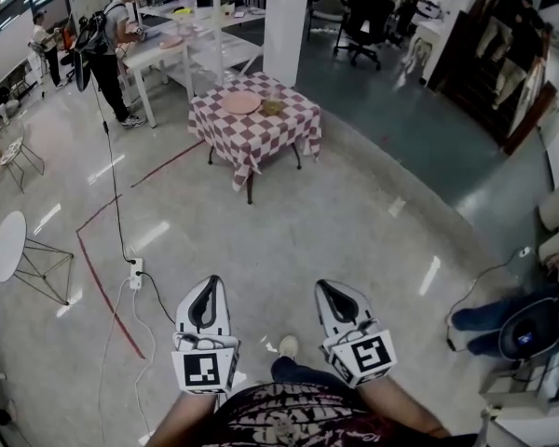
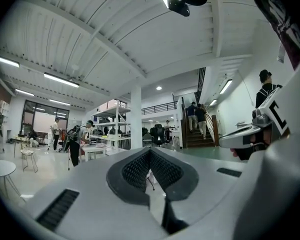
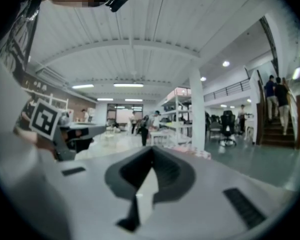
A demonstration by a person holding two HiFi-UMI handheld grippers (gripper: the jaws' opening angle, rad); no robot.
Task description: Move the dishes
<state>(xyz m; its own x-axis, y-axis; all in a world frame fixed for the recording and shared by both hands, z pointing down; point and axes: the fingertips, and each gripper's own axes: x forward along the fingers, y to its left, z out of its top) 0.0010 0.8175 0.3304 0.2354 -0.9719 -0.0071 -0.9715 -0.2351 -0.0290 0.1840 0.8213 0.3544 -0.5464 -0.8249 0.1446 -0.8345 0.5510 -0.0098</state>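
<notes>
A small table with a red-and-white checked cloth (image 1: 261,140) stands well ahead of me in the head view. On it lie a pink plate (image 1: 241,103) and a small brownish bowl (image 1: 272,107). My left gripper (image 1: 208,283) and right gripper (image 1: 325,288) are held side by side low in that view, pointing level toward the table and far short of it. Both are shut with nothing in them. In the left gripper view the left gripper (image 2: 150,151) has its tips together. The right gripper (image 3: 151,151) looks the same in the right gripper view.
A white pillar (image 1: 287,21) rises just behind the table. A person with a backpack (image 1: 110,52) stands by white tables at the far left. A power strip with cables (image 1: 136,272) and red floor tape (image 1: 107,296) lie left of my path. A seated person's legs (image 1: 489,318) are at right.
</notes>
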